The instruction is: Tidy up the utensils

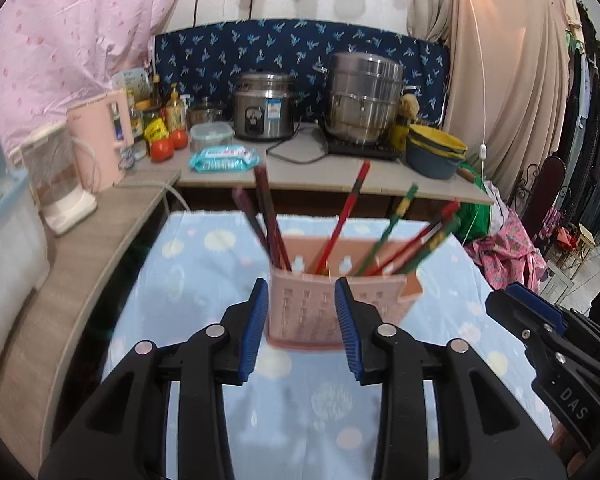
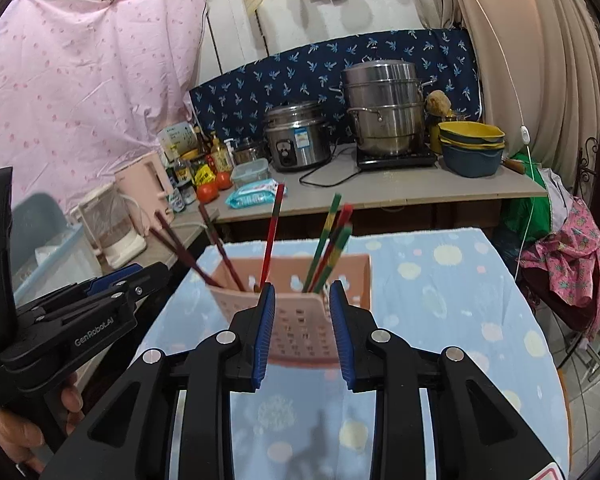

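A pink slotted utensil holder point(image 1: 312, 312) stands on the light blue dotted tablecloth point(image 1: 204, 280). Several red, green and dark chopsticks point(image 1: 342, 220) stick up out of it, leaning to both sides. My left gripper point(image 1: 302, 292) is open and empty, just short of the holder's near wall. The right gripper shows at the right edge of the left wrist view point(image 1: 536, 312). In the right wrist view the same holder point(image 2: 300, 320) and chopsticks point(image 2: 324, 240) sit straight ahead. My right gripper point(image 2: 302, 294) is open and empty, close to the holder. The left gripper point(image 2: 128, 276) enters from the left.
Behind the table runs a counter point(image 2: 420, 192) with a rice cooker point(image 2: 296, 136), a steel steamer pot point(image 2: 384, 112), stacked bowls point(image 2: 472, 148), tomatoes point(image 2: 214, 186), bottles and a wipes pack point(image 2: 254, 196). A pink kettle point(image 1: 100, 136) stands on the left ledge. Clothes hang at right.
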`<state>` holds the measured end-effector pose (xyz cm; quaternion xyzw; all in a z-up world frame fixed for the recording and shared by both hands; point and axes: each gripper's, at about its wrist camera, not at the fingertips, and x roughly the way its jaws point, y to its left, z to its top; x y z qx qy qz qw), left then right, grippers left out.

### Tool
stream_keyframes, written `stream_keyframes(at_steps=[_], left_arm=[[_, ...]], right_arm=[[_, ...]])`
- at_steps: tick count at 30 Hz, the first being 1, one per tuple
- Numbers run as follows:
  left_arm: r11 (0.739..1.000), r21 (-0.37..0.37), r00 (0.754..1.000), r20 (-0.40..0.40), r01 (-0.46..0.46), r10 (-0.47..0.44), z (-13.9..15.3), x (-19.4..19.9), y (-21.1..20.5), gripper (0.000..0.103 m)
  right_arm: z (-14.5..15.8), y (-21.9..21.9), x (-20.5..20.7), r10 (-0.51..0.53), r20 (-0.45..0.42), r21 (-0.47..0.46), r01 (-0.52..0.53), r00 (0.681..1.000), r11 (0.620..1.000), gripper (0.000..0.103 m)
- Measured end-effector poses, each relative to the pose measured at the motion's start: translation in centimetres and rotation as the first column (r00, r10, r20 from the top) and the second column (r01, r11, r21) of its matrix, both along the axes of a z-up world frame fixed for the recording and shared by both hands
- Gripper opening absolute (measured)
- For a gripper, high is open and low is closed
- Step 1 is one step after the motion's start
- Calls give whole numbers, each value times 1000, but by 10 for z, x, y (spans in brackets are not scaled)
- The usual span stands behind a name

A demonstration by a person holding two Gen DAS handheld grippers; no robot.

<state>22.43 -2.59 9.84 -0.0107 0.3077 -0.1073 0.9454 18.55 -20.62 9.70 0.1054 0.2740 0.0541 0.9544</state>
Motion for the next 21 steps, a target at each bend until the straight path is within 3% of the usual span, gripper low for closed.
stream_keyframes(at_steps=[3, 6, 9, 21], left_arm=[[1000, 0, 1000, -23, -8, 8, -10, -9, 2, 40], [1000, -6, 999, -44, -13, 13, -18, -19, 3, 43], [1000, -4, 998, -53, -19, 19, -24, -29, 5, 48], [999, 26, 995, -95, -40, 43, -45, -55, 7, 53]], right_arm=[[-10, 2, -15, 5, -27, 1, -5, 1000, 1000, 30], [-19, 3, -27, 4, -43, 0, -4, 999, 1000, 38], [-25, 4, -36, 4, -64, 1, -4, 998, 1000, 38], [-47, 11, -60, 0, -116, -27, -3, 993, 1000, 39]])
